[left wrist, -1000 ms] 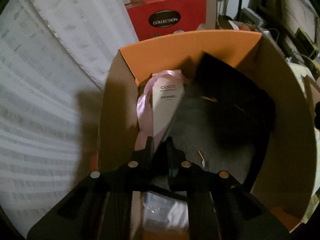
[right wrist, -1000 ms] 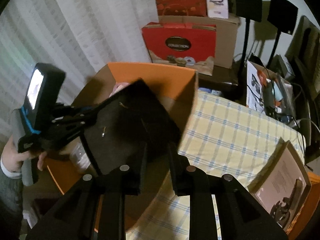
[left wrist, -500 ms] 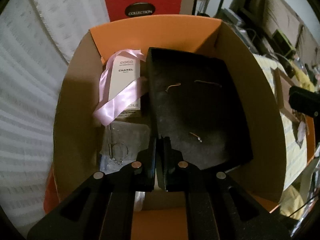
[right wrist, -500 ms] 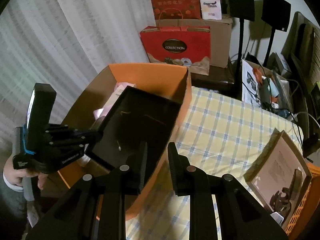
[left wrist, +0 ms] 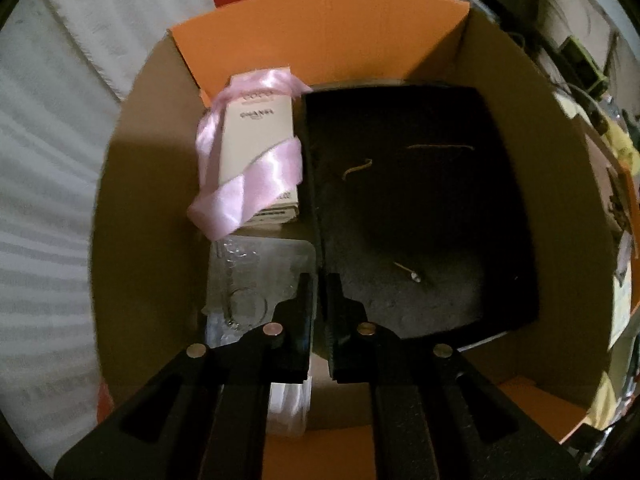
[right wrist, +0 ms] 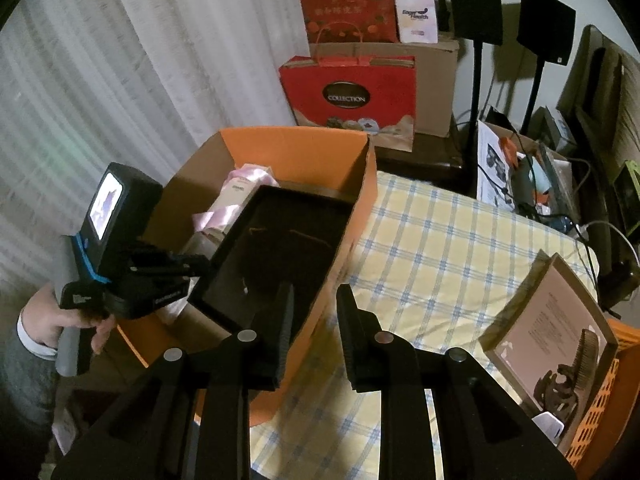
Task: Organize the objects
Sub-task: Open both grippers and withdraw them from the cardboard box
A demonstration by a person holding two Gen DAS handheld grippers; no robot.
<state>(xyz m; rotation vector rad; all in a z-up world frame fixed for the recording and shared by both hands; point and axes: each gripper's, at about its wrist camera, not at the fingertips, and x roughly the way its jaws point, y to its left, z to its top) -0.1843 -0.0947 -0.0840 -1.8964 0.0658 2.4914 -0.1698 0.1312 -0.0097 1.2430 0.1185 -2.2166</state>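
Note:
An orange cardboard box (left wrist: 320,32) (right wrist: 296,156) stands open on the checked tablecloth. A black flat tray (left wrist: 420,220) (right wrist: 280,240) lies inside it on the right, with a few bits of straw on its felt. My left gripper (left wrist: 320,276) (right wrist: 202,266) points down into the box, shut on the tray's left rim. Left of the tray lies a white perfume box with a pink ribbon (left wrist: 260,140) (right wrist: 240,188), above a clear plastic packet (left wrist: 256,276). My right gripper (right wrist: 314,292) hovers open over the box's near wall, holding nothing.
A person's hand (right wrist: 48,320) holds the left gripper's handle. The checked tablecloth (right wrist: 440,248) spreads right of the box. A brown lid with a comb (right wrist: 556,320) leans on an orange crate (right wrist: 600,400). A red gift bag (right wrist: 348,96) and speaker stands (right wrist: 476,0) stand behind.
The black tray has gone from tilted up above the box to lying flat inside it, still in my left gripper. My right gripper has drawn back from the tray.

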